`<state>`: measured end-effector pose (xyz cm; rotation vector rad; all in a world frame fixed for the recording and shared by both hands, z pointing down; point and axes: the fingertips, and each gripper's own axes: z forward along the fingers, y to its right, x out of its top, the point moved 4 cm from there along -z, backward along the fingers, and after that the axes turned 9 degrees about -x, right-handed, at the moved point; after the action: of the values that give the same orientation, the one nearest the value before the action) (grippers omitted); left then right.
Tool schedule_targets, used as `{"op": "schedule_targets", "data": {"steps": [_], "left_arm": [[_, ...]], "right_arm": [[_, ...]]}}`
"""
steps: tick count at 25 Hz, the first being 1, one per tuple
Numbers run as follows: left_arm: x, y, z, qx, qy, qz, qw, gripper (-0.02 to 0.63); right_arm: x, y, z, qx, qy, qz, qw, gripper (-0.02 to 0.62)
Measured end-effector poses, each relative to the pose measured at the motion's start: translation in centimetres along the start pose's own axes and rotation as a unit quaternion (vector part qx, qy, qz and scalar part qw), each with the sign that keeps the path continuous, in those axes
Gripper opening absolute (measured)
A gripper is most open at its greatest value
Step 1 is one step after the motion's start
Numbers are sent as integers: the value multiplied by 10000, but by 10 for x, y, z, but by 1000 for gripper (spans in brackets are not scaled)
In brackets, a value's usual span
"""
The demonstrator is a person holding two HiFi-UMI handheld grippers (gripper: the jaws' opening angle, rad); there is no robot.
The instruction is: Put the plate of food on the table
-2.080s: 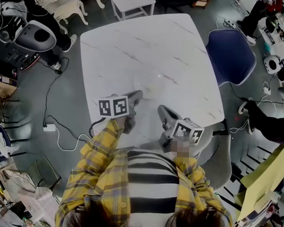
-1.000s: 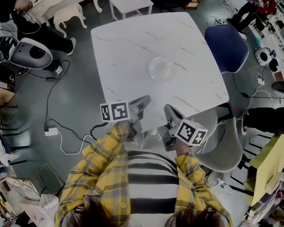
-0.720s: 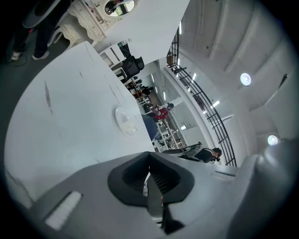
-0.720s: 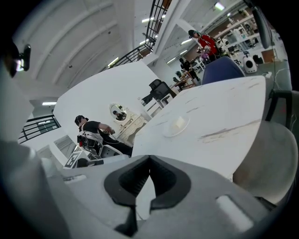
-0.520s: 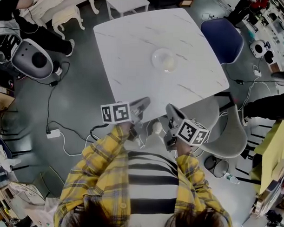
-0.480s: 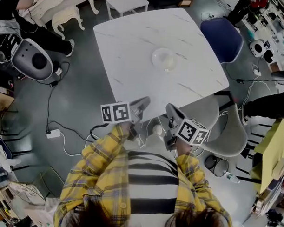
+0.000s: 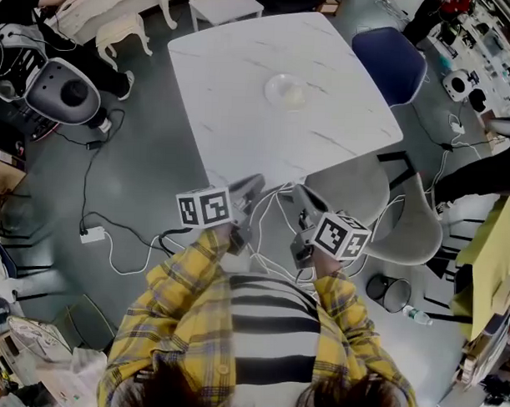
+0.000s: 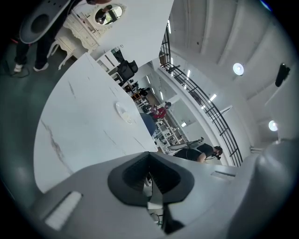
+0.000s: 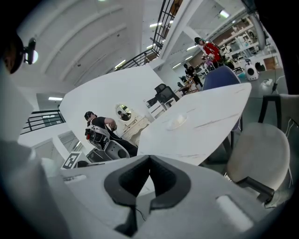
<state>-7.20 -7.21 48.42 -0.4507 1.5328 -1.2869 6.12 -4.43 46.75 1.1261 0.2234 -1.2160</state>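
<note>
A clear plate of food [image 7: 286,90] sits near the middle of the white marble table [image 7: 233,106]. Both grippers hang over the floor, short of the table's near edge and well apart from the plate. My left gripper [image 7: 252,184] is shut with nothing in it, and the plate [image 8: 124,112] lies far off on the tabletop [image 8: 79,121] in its view. My right gripper [image 7: 294,195] is likewise shut and empty. Its view shows the plate [image 9: 176,122] on the table [image 9: 205,123] at a distance.
A grey chair [image 7: 380,211] stands just right of the grippers at the table's near corner, and a blue chair [image 7: 389,65] at its right side. Cables [image 7: 112,235] trail on the floor to the left. A small bin [image 7: 381,290] is behind the grey chair.
The grippers have drawn back from the table: earlier they were over its near edge close to the plate, now they are over the floor. Both stay shut.
</note>
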Motion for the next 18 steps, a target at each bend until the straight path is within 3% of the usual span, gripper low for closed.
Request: {"op": "schedule_targets", "data": {"steps": [7,18], "left_arm": [[-72,23,-16,155,-72,-50,9998,-2],[-134,61,-55,293,74,316,9990,-2]], "right_arm": [[-39,15,-59,-8,-12,124,9999,-3],[-87,5,-126,117,83,-40,9999,-3]]}}
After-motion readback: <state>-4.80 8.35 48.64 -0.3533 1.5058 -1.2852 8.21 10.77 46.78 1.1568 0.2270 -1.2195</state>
